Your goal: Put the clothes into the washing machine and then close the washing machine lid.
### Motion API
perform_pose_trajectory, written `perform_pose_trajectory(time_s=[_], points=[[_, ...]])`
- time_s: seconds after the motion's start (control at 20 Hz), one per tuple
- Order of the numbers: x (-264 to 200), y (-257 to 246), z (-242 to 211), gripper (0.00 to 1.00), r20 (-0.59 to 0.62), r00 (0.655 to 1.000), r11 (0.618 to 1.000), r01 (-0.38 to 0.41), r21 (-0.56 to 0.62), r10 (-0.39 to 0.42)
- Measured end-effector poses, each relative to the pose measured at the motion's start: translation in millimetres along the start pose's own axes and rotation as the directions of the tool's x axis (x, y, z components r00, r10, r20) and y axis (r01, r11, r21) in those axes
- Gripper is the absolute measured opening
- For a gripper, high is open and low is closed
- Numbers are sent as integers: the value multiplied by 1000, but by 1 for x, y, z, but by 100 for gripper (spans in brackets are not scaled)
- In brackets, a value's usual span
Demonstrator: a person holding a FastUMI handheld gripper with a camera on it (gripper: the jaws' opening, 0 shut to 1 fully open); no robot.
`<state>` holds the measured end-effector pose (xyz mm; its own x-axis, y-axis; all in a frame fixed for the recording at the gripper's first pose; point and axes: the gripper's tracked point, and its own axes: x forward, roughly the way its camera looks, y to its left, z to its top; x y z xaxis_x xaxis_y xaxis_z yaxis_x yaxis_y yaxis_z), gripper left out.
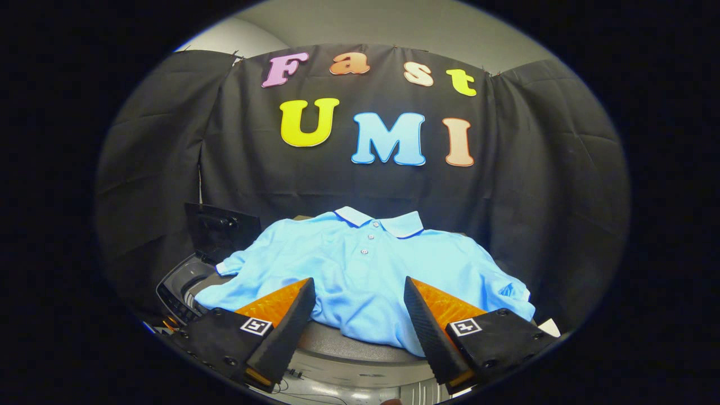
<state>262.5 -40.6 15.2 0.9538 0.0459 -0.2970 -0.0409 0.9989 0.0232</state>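
Just ahead of the fingers (359,287), a light blue short-sleeved polo shirt (360,275) lies spread flat, collar at the far side, over the grey washing machine top (343,346). The fingers stand wide apart, gripping nothing. At far left, the dark raised lid (219,230) stands upright.

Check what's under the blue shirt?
The blue shirt lies spread over the washing machine; its grey top and left rim show. The opening is covered. The gripper fingers are open, just short of the shirt.
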Motion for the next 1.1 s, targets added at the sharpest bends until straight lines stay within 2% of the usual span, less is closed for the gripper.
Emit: perform_pose_trajectory(time_s=[0.45,0.6,0.65,0.7,0.8,0.9,0.95,1.1], points=[[11,2,-15,99,-33,999,991,-26,128,31],[15,3,-15,92,-38,999,995,-20,93,24],[18,9,-15,92,-27,998,994,-54,100,57],[19,11,-16,91,-27,998,992,-56,113,59],[24,11,-11,29,-36,998,990,-41,133,46],[20,9,-13,29,-45,999,993,-25,115,31],[18,10,-13,2,-49,998,994,-27,104,32],[19,9,-10,1,-60,997,991,-36,127,44]])
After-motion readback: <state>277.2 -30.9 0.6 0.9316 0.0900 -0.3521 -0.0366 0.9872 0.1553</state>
